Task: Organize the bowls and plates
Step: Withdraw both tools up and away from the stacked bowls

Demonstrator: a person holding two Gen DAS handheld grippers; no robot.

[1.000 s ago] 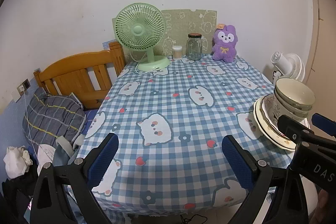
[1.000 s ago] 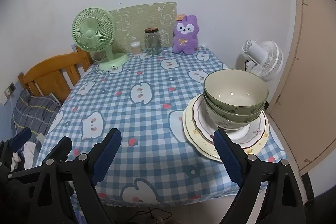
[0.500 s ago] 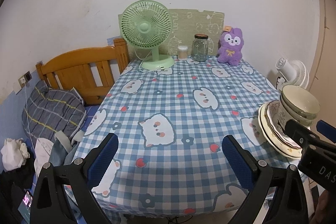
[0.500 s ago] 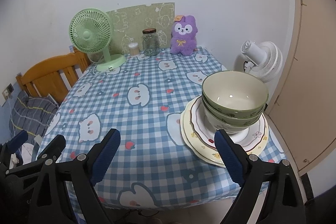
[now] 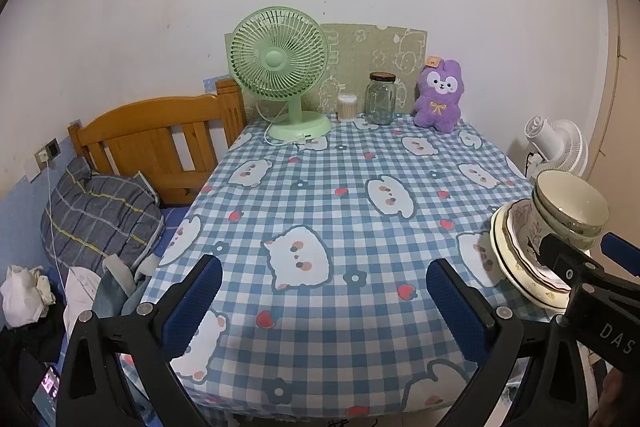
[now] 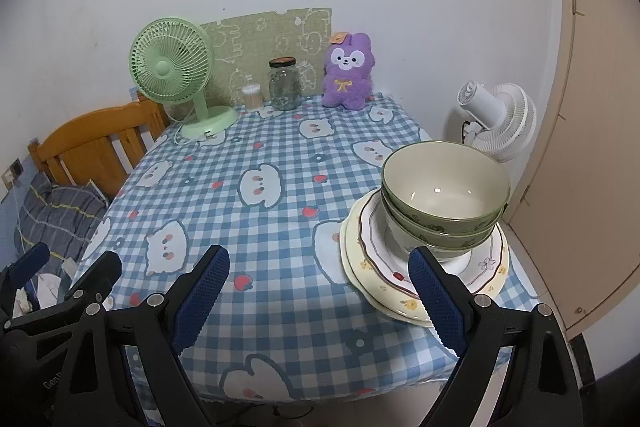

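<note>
While both the left gripper [image 5: 324,301] and right gripper [image 6: 318,297] hang spread wide and empty, the bowls [image 6: 444,195] sit nested on plates [image 6: 384,279] apparently near the tablecloth [image 6: 260,227] edge, where a clumsy nudge could tip them off.

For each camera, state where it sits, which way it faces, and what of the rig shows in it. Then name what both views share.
Left wrist: sits on the left gripper at the table's near edge, faces the far wall and green fan; own open blue fingers show, the right gripper intrudes at right.
Right wrist: sits on the right gripper, faces across the table with the stacked bowls on plates close ahead; own open fingers show, the left gripper at lower left.
Shared: fan, glass jar, purple plush, checked tablecloth, dish stack.
</note>
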